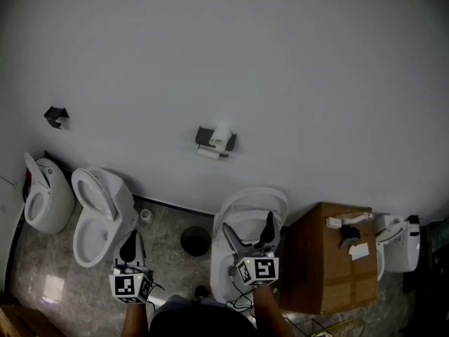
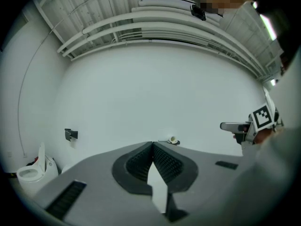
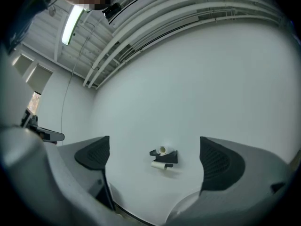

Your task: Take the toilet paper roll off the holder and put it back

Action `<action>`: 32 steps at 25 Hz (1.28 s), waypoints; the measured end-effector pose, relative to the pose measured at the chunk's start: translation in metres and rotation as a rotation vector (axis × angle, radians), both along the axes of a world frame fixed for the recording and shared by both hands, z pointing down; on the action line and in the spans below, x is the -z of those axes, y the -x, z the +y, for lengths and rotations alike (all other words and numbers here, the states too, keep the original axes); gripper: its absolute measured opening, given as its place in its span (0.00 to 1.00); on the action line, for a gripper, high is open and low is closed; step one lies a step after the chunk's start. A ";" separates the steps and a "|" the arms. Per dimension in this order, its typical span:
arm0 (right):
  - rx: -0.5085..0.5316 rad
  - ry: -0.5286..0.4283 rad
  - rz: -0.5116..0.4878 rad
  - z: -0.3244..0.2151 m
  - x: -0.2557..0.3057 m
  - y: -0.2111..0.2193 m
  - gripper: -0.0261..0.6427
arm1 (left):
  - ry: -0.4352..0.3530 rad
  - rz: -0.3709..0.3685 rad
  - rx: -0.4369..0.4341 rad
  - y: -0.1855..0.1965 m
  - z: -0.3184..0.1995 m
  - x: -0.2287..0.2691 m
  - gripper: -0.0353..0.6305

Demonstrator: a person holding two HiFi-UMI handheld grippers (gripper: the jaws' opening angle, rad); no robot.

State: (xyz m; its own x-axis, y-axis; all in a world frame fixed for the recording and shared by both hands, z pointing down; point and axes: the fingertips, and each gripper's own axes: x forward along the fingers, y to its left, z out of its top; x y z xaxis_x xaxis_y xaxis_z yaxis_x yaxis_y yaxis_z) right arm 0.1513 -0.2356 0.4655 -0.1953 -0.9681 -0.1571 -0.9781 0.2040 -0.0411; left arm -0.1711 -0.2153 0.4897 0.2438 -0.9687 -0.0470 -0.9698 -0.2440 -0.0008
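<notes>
— Closest to the lens are the two sets of tongs, held low over the toilets. What state are they in?

— Left tongs [image 1: 130, 244] are closed tip to tip with nothing between them. Right tongs [image 1: 249, 229] are spread wide and empty, above a toilet [image 1: 254, 203].

— And the toilet paper roll?

— Up on the wall [image 1: 231, 55], well apart from both tongs. The toilet paper roll [image 1: 222, 135] sits at the black holder [image 1: 203, 136], with a slimmer white cylinder [image 1: 208, 153] just beneath it. I can't tell whether that lower piece is a second roll or part of the holder.

— So the step in hand is the reach?

— I judge so; nothing is gripped yet. In the right gripper view the holder is already framed between the open jaws, a little left of centre, so that set looks best placed to go in. Carry it straight forward and keep the roll centred. Close across the round sides, not over the ends. Squeeze lightly, since soft paper likely dents and a crushed core may bind when it goes back on.

— Which way does the roll point?

— Its hollow core end shows toward the right gripper's camera. So I take its long axis to run out from the wall toward the room, perhaps tipped upward; it is too small to be certain. The lower cylinder lies crosswise, along the wall, one end slightly lower.

— Then the pull-off?

— Draw along that axis, away from the wall, not sideways.
</notes>
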 end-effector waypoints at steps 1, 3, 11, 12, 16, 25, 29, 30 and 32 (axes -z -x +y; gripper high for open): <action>-0.008 0.000 0.001 -0.001 0.000 -0.002 0.91 | 0.001 0.000 -0.010 -0.002 -0.005 -0.001 0.06; -0.023 -0.003 0.003 -0.003 0.002 -0.005 0.91 | 0.002 -0.001 -0.031 -0.007 -0.013 -0.001 0.06; -0.104 -0.016 -0.004 -0.019 0.006 -0.007 0.91 | -0.003 -0.018 -0.141 -0.027 -0.055 0.002 0.06; -0.118 -0.013 -0.010 -0.021 0.004 -0.006 0.91 | 0.012 -0.016 -0.161 -0.030 -0.061 0.001 0.06; -0.170 -0.003 -0.022 -0.036 -0.002 -0.002 0.91 | 0.026 -0.012 -0.221 -0.032 -0.086 -0.001 0.06; -0.223 0.017 0.002 -0.072 -0.008 0.016 0.91 | 0.029 0.004 -0.299 -0.025 -0.134 -0.005 0.06; -0.230 0.027 0.004 -0.088 -0.013 0.015 0.91 | 0.033 0.012 -0.311 -0.029 -0.145 -0.009 0.06; -0.228 0.031 0.007 -0.093 -0.014 0.015 0.91 | 0.034 0.012 -0.312 -0.029 -0.147 -0.009 0.06; -0.226 0.037 0.010 -0.102 -0.018 0.015 0.91 | 0.034 0.014 -0.313 -0.029 -0.151 -0.010 0.06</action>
State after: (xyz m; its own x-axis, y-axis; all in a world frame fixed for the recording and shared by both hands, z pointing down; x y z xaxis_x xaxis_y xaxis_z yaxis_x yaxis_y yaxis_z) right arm 0.1367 -0.3373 0.4832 0.0257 -0.9925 -0.1195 -0.9992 -0.0218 -0.0342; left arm -0.1419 -0.3662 0.5000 0.5302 -0.8476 -0.0213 -0.8472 -0.5306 0.0257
